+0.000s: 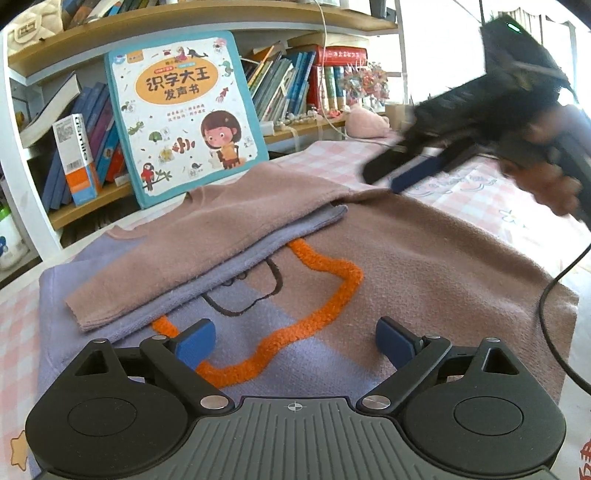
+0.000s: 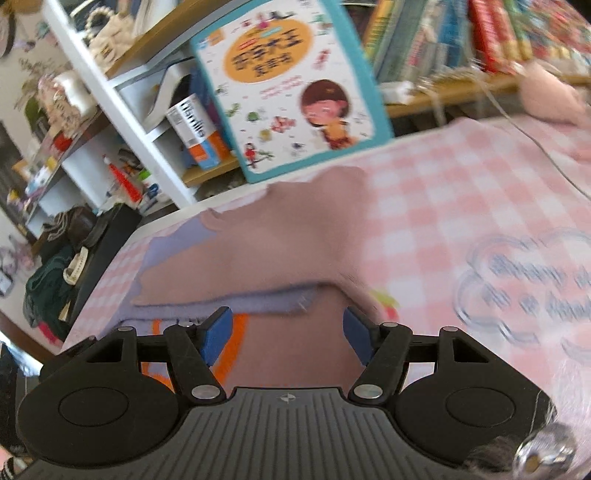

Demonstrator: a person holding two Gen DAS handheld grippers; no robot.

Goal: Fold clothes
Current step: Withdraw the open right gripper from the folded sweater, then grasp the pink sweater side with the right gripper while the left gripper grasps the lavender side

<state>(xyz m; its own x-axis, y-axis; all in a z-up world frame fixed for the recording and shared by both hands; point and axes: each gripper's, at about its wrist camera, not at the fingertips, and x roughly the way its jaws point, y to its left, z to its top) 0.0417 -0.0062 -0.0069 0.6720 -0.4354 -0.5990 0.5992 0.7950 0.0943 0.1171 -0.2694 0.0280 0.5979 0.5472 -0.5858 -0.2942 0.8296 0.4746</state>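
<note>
Pink checked tablecloth (image 1: 325,157), children's picture book (image 1: 184,114) upright against a crowded wooden bookshelf (image 1: 207,20).

Bright daylight from the blown-out window (image 1: 443,55) far right, soft shadows; fisheye bends the bookshelf (image 1: 147,22) and darkens frame corners; left wrist view sharp except the motion-smeared right gripper (image 1: 391,177); right wrist view blurred throughout, worst on the checked cloth (image 2: 480,229).
</note>
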